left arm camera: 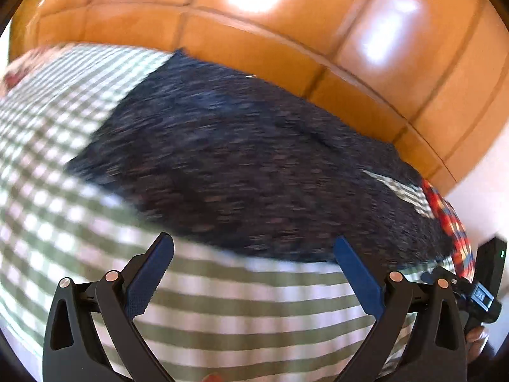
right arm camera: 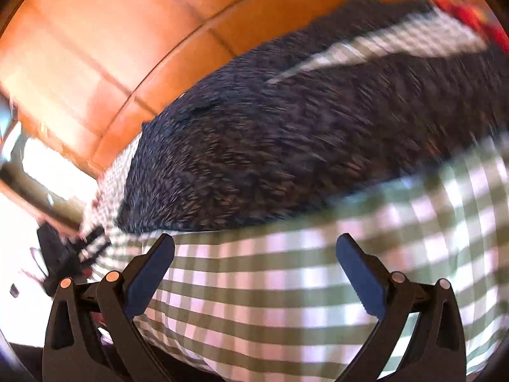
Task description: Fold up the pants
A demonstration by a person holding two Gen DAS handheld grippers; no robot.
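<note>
— Where were the pants (left arm camera: 254,165)?

— Spread dark and flat on the checked cloth (left arm camera: 222,302), their far edge up by the orange headboard (left arm camera: 254,47) (both views were blurred, mind).

— And the grippers?

— The left gripper (left arm camera: 254,245) hung over the cloth at the pants' near edge, jaws wide apart, gripping nothing. The right gripper (right arm camera: 254,243) was the same: apart, empty, just short of the pants (right arm camera: 286,143).

— Anything else?

— Red plaid fabric (left arm camera: 451,219) beside the pants' end.
</note>
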